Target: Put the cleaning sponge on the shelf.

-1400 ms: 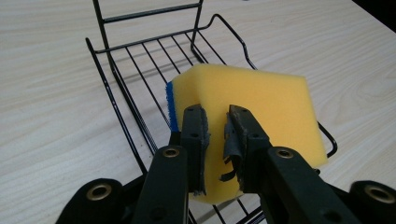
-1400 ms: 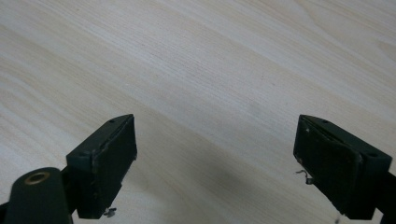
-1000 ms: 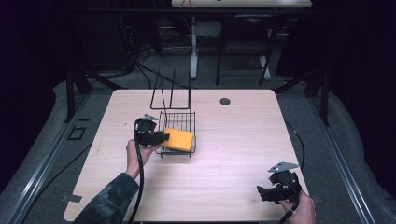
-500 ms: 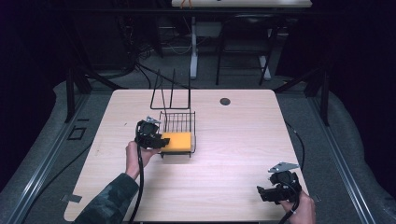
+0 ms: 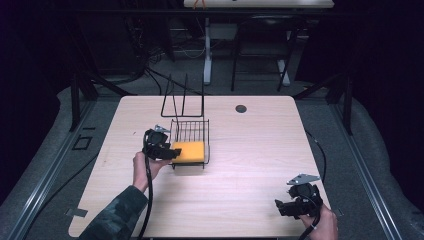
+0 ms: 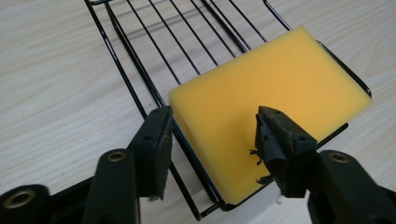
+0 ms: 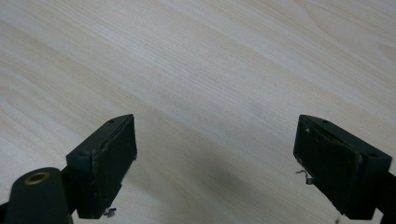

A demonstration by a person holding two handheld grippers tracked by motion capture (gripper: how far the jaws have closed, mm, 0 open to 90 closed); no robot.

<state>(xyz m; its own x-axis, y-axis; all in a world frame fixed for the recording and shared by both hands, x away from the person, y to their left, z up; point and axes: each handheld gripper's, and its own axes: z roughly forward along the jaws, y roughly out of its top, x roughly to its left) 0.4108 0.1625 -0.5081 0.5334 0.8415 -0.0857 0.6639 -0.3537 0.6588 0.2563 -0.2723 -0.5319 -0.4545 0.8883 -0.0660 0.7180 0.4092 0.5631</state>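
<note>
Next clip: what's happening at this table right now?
A person is working at a wooden table with a gripper in each hand. The left gripper is at the near end of a black wire rack, where a yellow sponge lies flat in the tray. Its jaws have just been opening and now straddle the sponge's corner without pressing it, so the sponge looks released. The right gripper rests open near the table's front right corner, holding nothing.

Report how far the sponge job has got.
Done: the yellow sponge lies in the black wire basket. In hand: the left gripper has just been opening its jaws; they straddle the sponge's near end, one beside its edge, one over its top, no longer squeezing. Left: drawing that gripper clear. The right gripper rests open over bare table.
</note>
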